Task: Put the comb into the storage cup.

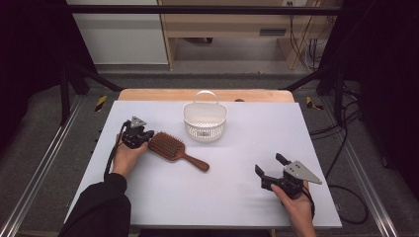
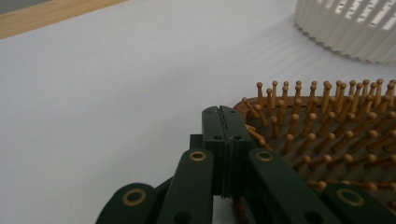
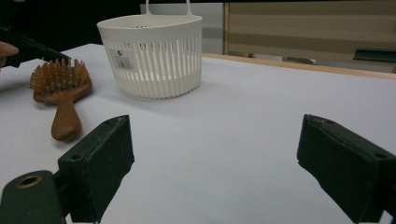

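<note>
White sheeting covers the table [image 1: 237, 192], with a strip of bare wood along its far edge and dark floor and rails on either side. On the left half lies the wooden hairbrush [image 1: 173, 149], bristles up, its head toward our left hand and its handle running out toward the middle of the table. Our left gripper [image 1: 146, 136] sits at the outer edge of the brush head with its jaws pressed flat together and nothing between them; in the left gripper view the closed tips [image 2: 226, 122] rest at the rim of the head, among the outermost bristles. Whether they touch the wood we cannot tell.

Just beyond the brush, near the far edge, stands the white slatted basket [image 1: 205, 129], upright, with its handle loop at the back. Our right gripper [image 1: 271, 168] waits well apart on the right half, jaws spread wide and empty, pointing across toward the brush and basket.

We judge that the step in hand is to take the brush, probably for the basket. Closed jaws can only nudge, so we would open the left ones first and bite the head across its wooden rim, or move along to the handle, which gives a cleaner hold free of bristles. The lift path to the basket is short and unobstructed. Room is ample in front and to the right; the left table edge is the nearest limit.
</note>
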